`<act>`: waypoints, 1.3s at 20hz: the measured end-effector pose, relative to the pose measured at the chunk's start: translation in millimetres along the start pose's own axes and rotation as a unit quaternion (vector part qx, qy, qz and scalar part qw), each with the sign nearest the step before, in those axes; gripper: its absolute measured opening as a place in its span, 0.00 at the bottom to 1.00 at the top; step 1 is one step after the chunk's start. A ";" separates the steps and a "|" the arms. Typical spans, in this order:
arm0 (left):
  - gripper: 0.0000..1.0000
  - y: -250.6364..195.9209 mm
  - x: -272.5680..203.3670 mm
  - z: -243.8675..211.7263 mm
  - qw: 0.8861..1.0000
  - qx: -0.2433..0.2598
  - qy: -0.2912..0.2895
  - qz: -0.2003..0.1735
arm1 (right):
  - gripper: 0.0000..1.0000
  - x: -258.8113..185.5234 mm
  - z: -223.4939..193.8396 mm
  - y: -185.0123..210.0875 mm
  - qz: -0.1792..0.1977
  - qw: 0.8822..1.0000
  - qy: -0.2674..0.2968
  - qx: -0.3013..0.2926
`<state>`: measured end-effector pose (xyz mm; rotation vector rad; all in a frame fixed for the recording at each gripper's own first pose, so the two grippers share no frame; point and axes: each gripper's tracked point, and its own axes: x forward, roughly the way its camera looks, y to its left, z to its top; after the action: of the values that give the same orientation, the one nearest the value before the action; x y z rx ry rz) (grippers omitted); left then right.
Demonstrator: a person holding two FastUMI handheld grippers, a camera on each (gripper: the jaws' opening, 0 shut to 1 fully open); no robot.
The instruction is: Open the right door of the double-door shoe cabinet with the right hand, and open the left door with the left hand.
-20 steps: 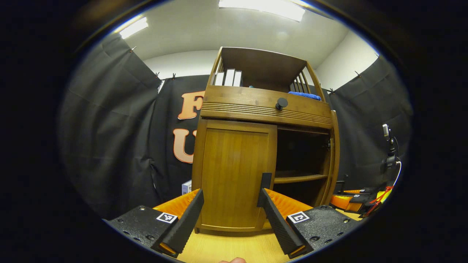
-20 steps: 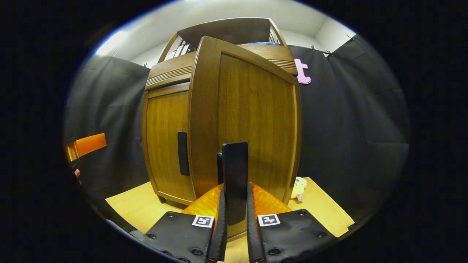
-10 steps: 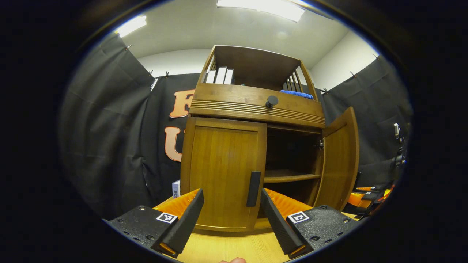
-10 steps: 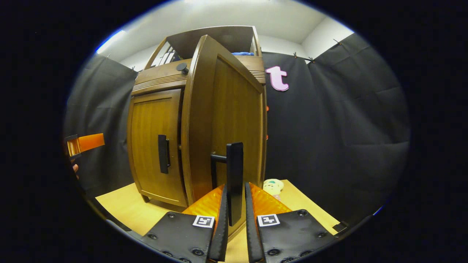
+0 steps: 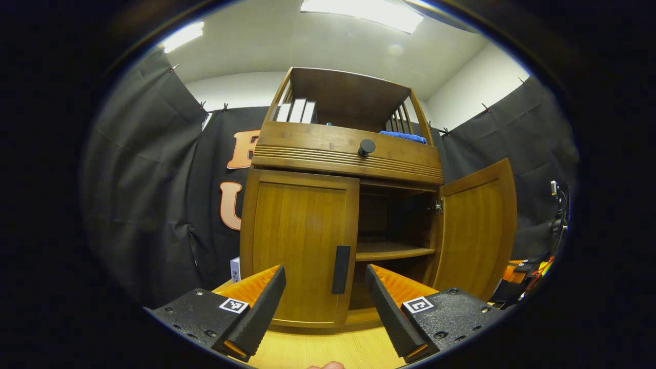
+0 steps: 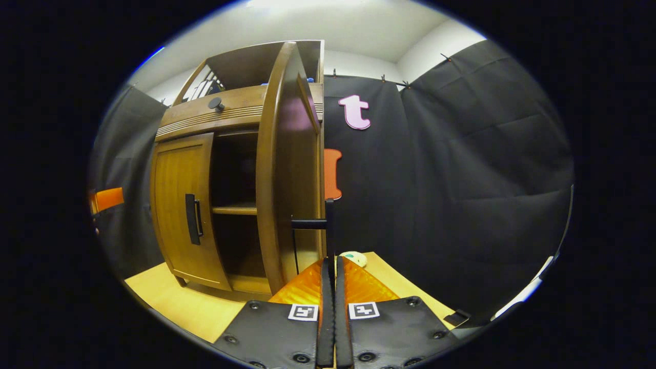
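Right door [image 6: 287, 169] stands open, right gripper [image 6: 330, 266] clamping its handle [image 6: 328, 225].

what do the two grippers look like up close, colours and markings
Left gripper: two black ribbed fingers on orange ridged backing, mounted to black plates with screw heads, each bearing a small black-and-white square tag. Right gripper: the same build, with black fingers, orange ridged backing, black screwed plates and two square tags.

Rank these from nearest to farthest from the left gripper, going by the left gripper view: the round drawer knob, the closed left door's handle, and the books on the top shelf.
1. Left door handle, straight ahead, level with the open left gripper.
2. Drawer knob, higher, on the drawer front above the doors.
3. Books, highest, at the left of the top shelf, set back behind the drawer front.
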<state>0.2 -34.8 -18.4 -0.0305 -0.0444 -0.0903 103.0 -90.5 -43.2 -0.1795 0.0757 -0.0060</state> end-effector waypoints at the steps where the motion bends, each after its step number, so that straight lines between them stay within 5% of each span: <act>1: 0.94 1.9 0.3 -1.3 1.000 0.000 0.001 0.002 | 0.08 0.4 -0.9 1.1 0.007 1.000 0.000 0.000; 18: 0.92 29.6 -5.1 -1.5 0.999 -0.007 0.006 0.035 | 0.10 4.5 -3.5 12.3 0.116 0.992 0.020 0.034; 23: 0.92 27.7 -6.6 -3.2 0.999 -0.006 0.007 0.031 | 0.08 -8.4 -15.2 5.9 0.096 0.994 0.045 0.040; 26: 0.94 23.9 -2.6 -6.1 1.000 -0.009 0.011 0.025 | 0.10 -6.3 -14.1 -3.1 0.055 0.997 0.046 0.036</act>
<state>0.1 -11.0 -25.3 -0.0482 -0.0207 -0.0417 95.6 -96.0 -55.9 -0.1019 0.1778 0.0916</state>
